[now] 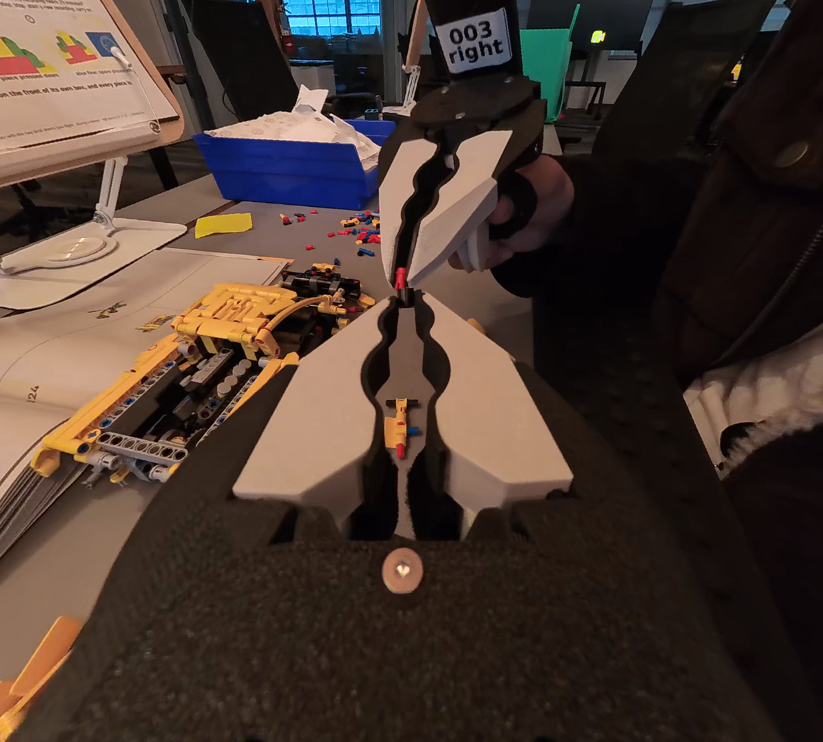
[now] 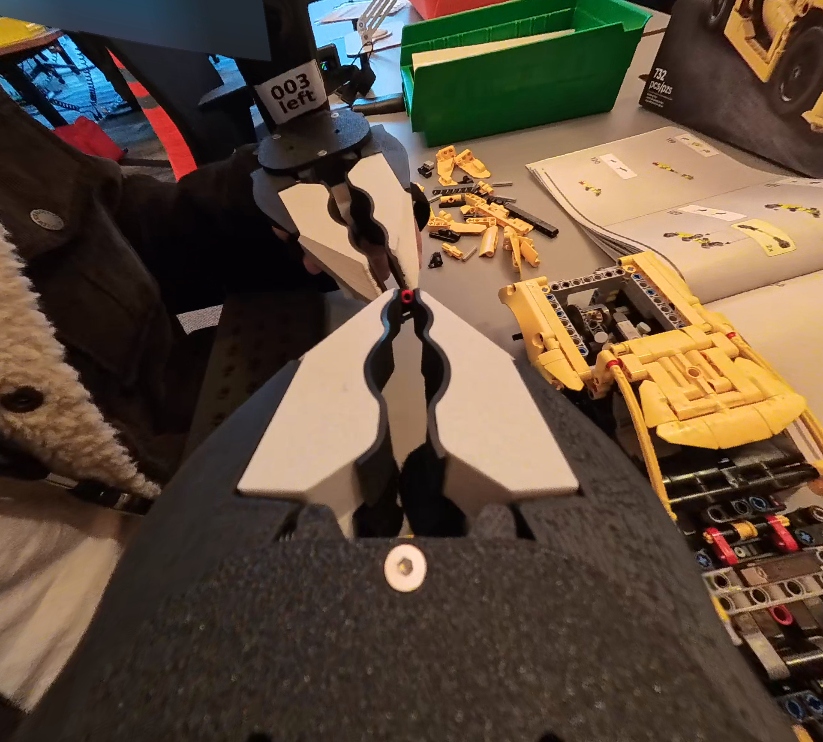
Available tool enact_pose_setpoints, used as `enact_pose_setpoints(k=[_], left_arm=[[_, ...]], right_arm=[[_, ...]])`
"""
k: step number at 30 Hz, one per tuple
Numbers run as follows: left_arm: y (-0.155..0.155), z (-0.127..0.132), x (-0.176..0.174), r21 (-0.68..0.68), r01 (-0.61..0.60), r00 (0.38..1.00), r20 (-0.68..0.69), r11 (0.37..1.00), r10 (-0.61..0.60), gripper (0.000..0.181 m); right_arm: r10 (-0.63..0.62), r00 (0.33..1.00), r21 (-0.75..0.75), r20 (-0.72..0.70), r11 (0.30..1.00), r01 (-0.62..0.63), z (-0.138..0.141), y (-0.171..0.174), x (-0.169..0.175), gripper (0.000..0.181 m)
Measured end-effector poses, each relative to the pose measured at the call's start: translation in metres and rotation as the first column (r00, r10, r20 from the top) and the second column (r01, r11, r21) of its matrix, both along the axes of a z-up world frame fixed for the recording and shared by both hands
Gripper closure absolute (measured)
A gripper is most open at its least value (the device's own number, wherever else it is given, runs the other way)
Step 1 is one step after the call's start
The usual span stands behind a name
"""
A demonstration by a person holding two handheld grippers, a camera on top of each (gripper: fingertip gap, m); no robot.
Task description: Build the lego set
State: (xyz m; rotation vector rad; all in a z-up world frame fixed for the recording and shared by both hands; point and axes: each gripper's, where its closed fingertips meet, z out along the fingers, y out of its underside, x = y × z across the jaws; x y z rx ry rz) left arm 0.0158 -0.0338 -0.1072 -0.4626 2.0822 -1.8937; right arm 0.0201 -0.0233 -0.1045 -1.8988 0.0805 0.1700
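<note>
My left gripper is shut on a small black connector, held in the air. My right gripper comes down from above, shut on a red pin whose lower end meets the black connector. In the right wrist view my right gripper shows the red pin end on, tip to tip with the left gripper. The part-built yellow and black car lies on the table to the left, and it also shows in the right wrist view.
A small yellow sub-assembly lies on the table under my left gripper. Loose pins lie before a blue bin. Loose yellow parts lie near a green bin. The open instruction book and set box stand by. My two grippers' fingertips are within a few centimetres of each other.
</note>
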Motion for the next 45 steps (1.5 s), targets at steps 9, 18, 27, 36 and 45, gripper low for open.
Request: enact_pose_setpoints(k=[9, 18, 27, 36, 45], left_arm=[[0.001, 0.0, 0.0, -0.024, 0.014, 0.999, -0.047, 1.0, -0.015, 0.174], [0.002, -0.006, 0.003, -0.002, 0.0, 0.998, -0.07, 1.0, -0.001, 0.174], [0.003, -0.009, 0.006, 0.033, -0.025, 0.998, -0.052, 0.999, 0.027, 0.175], [0.002, -0.004, 0.0, -0.005, 0.014, 0.997, -0.071, 1.0, -0.015, 0.175], [-0.002, -0.01, 0.0, 0.058, 0.0, 0.999, -0.039, 0.998, 0.002, 0.175]], right_arm=[[0.014, 1.0, 0.012, 0.014, 1.0, -0.014, 0.0, 0.002, 0.001, 0.178], [0.026, 0.999, -0.01, 0.034, 1.0, -0.025, -0.004, 0.004, 0.003, 0.178], [0.038, 0.999, -0.015, -0.026, 0.999, -0.038, -0.009, 0.004, 0.003, 0.178], [0.085, 0.996, 0.05, 0.011, 0.995, -0.085, -0.003, 0.004, -0.002, 0.178], [0.153, 0.984, -0.05, 0.086, 0.987, -0.15, -0.01, -0.001, -0.004, 0.177]])
